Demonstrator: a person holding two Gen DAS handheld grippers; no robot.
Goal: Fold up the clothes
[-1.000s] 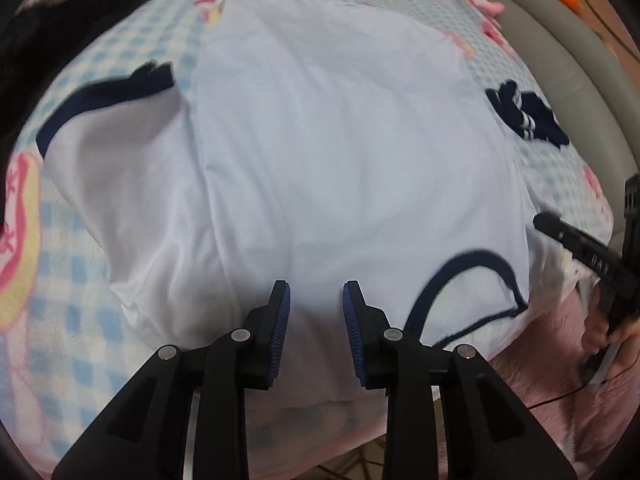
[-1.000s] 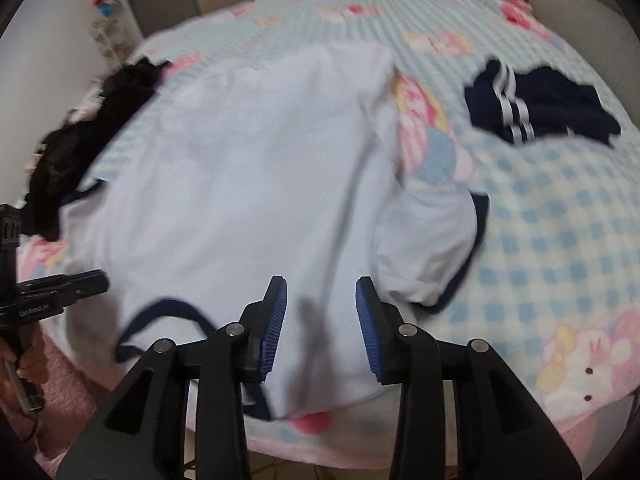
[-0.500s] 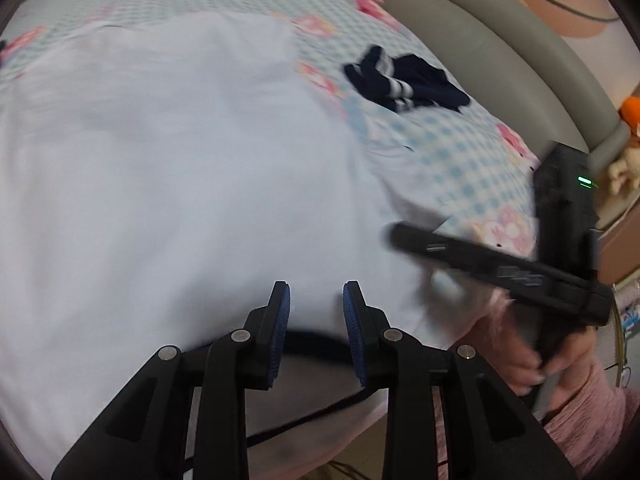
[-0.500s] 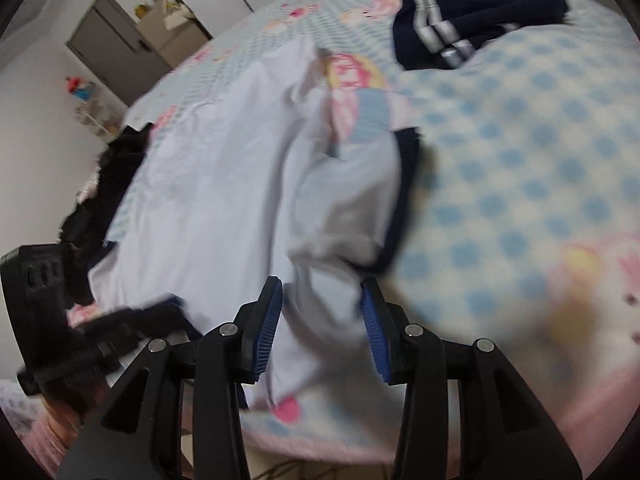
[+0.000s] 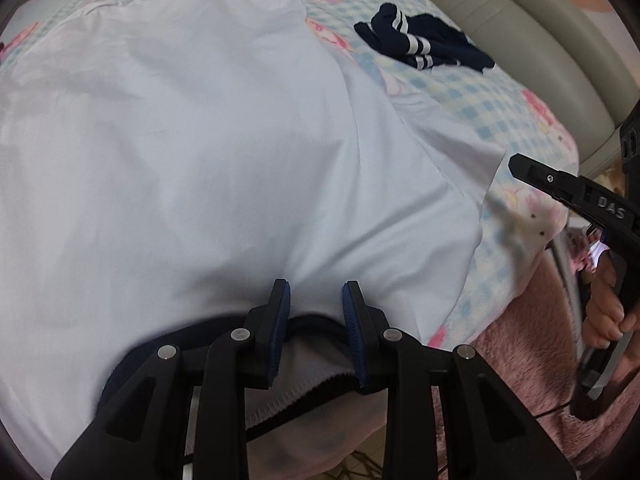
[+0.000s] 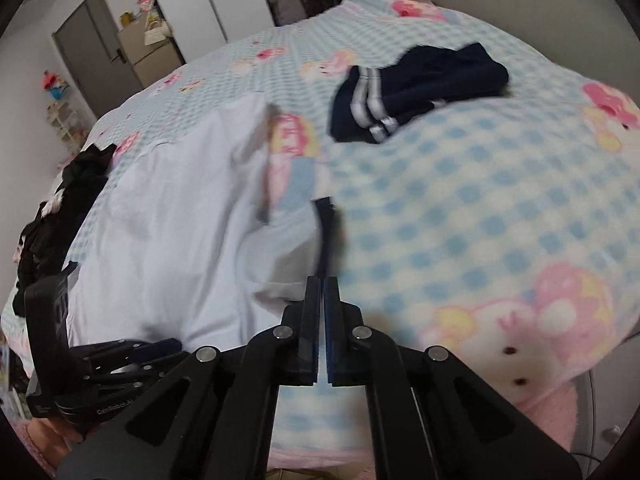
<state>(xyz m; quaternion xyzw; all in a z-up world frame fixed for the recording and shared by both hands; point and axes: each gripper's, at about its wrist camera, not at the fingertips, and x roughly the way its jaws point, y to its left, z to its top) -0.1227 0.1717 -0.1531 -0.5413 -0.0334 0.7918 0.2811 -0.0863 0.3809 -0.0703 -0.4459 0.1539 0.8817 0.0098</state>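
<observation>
A white shirt with navy trim is lying spread flat on a bed covered by a blue-checked blanket with pink cartoon prints. The shirt is occupying the left and centre of the bed in both views.

Left wrist view, left to right:
- The shirt body is filling most of the frame.
- The left gripper is hovering over the navy collar at the near edge of the shirt. Its jaws are standing apart, one on each side of the collar band, gripping nothing.
- A navy garment with white stripes is lying on the blanket, well apart from the shirt, toward the grey headboard.
- The right gripper is entering from the right edge, held by a hand above pink fabric.

Right wrist view, left to right:
- A black clothes pile is sitting at the far left edge of the bed.
- The left gripper's body is resting at the near edge of the shirt.
- The right gripper is positioned at the shirt's right sleeve. Its jaws are pressed together; the navy sleeve hem is running down to the tips, but motion blur is hiding whether fabric is pinched between them.
- The striped navy garment is lying farther right on the blanket.
</observation>
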